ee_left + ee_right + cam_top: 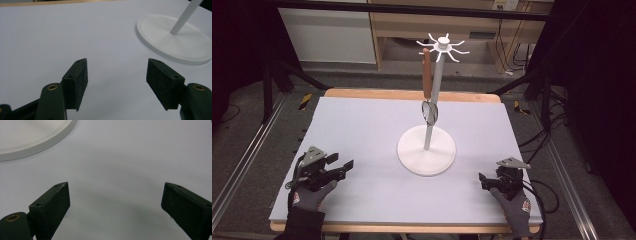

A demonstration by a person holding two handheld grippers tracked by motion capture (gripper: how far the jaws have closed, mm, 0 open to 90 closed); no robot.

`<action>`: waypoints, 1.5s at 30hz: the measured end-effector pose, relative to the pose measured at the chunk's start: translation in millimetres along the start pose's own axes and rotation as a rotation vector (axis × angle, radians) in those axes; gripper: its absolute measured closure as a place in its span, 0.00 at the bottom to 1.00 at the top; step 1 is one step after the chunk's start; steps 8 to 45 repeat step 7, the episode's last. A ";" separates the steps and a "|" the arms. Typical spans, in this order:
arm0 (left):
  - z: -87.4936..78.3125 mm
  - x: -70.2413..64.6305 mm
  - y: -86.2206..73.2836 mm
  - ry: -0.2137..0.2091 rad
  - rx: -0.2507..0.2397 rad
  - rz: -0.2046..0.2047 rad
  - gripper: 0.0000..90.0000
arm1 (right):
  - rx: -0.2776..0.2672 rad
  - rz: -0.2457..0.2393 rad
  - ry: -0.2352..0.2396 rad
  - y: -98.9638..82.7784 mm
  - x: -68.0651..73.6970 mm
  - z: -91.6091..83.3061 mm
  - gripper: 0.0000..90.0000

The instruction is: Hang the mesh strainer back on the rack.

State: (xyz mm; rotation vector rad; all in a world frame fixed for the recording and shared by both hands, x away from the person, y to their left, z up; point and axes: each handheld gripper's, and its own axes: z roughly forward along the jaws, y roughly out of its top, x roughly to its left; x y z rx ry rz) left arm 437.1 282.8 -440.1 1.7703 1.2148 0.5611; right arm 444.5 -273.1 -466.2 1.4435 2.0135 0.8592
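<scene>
A white stand (427, 150) with a round base and a crown of hooks rises from the middle of the lavender mat (362, 130). From one hook hangs a utensil (427, 85) with a brown wooden handle and a wire head. My left gripper (343, 167) rests low at the mat's front left, jaws open, nothing between them; its own view shows the stand's base (175, 40) ahead to the right. At the front right sits my right gripper (482, 180), jaws wide open over bare mat, with the base's rim (37, 142) at the upper left of its view.
The mat covers a wooden table whose edge (412, 94) shows at the back. Metal rails (242, 160) run along both sides, and cables (547, 195) trail off to the right. Shelving stands behind the table.
</scene>
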 end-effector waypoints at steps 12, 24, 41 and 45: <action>-11.4 26.3 -20.7 0.064 -0.007 -0.078 0.37 | 0.029 -0.018 -0.025 -0.9 -1.0 2.4 0.10; -11.4 26.3 -20.7 0.064 -0.007 -0.078 0.37 | 0.029 -0.018 -0.025 -0.9 -1.0 2.4 0.10; -11.4 26.3 -20.7 0.064 -0.007 -0.078 0.37 | 0.029 -0.018 -0.025 -0.9 -1.0 2.4 0.10; -11.4 26.3 -20.7 0.064 -0.007 -0.078 0.37 | 0.029 -0.018 -0.025 -0.9 -1.0 2.4 0.10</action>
